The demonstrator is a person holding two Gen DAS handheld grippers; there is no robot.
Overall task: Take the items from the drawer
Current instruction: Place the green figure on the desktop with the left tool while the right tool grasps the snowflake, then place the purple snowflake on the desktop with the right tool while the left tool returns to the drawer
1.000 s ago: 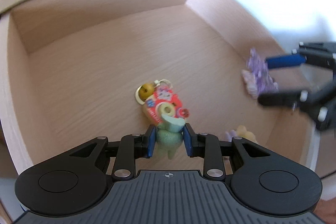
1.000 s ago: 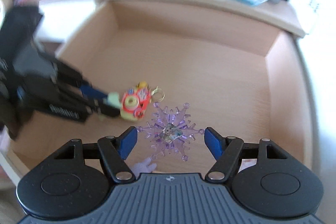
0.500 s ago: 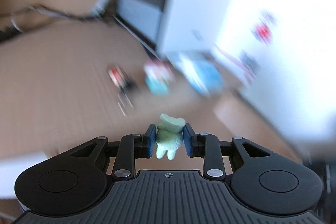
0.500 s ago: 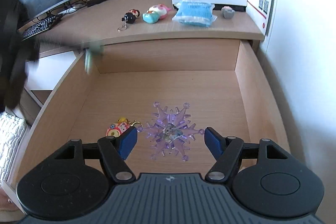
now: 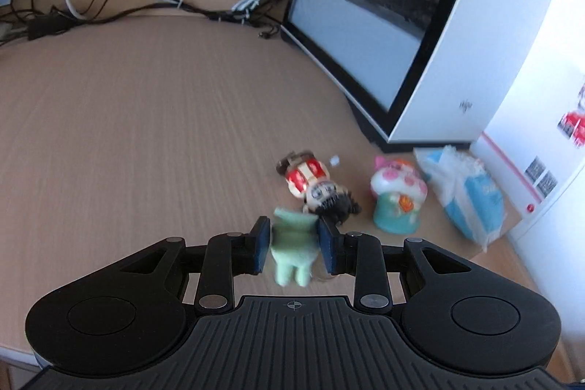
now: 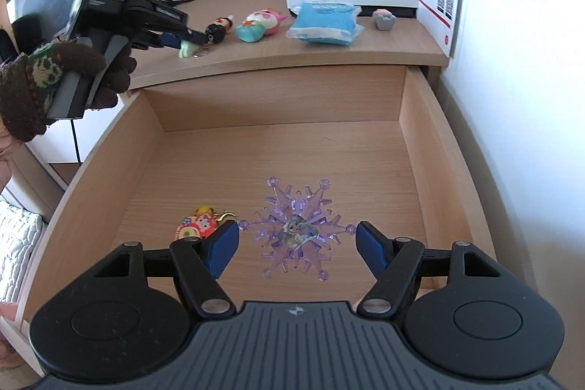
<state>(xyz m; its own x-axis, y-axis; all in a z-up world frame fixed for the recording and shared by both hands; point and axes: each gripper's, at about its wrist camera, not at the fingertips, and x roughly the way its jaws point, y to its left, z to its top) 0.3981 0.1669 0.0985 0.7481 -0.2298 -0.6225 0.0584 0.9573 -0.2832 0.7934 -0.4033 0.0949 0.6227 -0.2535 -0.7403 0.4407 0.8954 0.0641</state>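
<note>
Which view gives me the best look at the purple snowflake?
The right wrist view: the purple snowflake lies whole and sharp on the drawer floor, between the open fingers of the right hand-held gripper. The left wrist view faces the desktop and misses it entirely.

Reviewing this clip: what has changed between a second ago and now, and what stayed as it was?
The left tongs, shut on the pale green toy, left the drawer and now hang over the desk beside the doll keychain and mushroom figure. The red charm once beside that toy remains in the drawer. The right tongs remain open around the purple snowflake, which has not been gripped.
</note>
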